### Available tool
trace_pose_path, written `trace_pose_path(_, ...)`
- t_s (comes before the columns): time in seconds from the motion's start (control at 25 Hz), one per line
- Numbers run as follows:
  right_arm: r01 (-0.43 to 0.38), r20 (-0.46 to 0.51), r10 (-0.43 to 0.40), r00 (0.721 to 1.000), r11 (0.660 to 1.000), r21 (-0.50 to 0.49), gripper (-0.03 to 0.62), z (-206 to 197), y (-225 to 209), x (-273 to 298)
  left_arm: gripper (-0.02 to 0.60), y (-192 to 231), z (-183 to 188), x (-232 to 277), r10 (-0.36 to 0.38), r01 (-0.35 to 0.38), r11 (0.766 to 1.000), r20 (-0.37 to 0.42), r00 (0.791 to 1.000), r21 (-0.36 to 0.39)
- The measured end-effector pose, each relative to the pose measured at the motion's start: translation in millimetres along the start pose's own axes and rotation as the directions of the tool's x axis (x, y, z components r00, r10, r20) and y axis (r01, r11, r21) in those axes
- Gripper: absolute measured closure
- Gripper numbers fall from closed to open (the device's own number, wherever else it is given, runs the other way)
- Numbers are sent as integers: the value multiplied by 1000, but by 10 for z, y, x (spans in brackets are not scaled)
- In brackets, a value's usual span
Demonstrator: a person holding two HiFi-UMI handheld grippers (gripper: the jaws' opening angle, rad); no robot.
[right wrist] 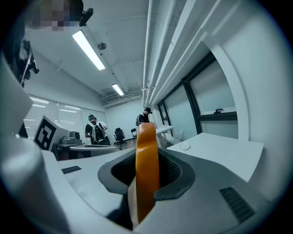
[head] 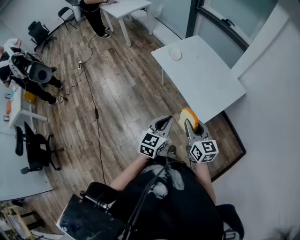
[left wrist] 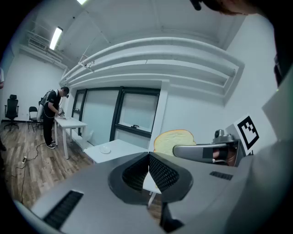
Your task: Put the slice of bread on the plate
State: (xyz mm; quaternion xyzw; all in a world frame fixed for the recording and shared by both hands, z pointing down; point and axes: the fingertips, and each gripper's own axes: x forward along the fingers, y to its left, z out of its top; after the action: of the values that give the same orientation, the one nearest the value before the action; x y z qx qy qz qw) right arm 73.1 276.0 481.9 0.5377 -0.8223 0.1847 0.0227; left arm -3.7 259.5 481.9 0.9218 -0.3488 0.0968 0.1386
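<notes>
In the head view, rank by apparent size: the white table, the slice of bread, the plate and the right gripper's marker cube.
1. white table.
2. marker cube and slice of bread look alike; the cube is nearer the camera, so I won't rank them.
3. plate, smallest and farthest.

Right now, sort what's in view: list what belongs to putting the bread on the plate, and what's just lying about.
Job: slice of bread, gripped in the right claw; plate on the white table.
Lying about: left claw, shut and empty; floor cable; black office chair; far table with a person at it.
</notes>
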Motion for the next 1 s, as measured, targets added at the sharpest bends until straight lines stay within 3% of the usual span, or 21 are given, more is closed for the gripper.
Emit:
trace_pose_path(0.64, -17, 13, 16, 1000, 999, 49, 494, 79, -286, 44, 575, -43, 59, 344, -1, 1, 1000, -14, 1000, -3)
trace_pose_path(1.0, -55, -18, 56, 998, 996, 73, 494, -26, -547, 74, 575, -110, -12, 506, 51, -51, 999, -12, 999, -15)
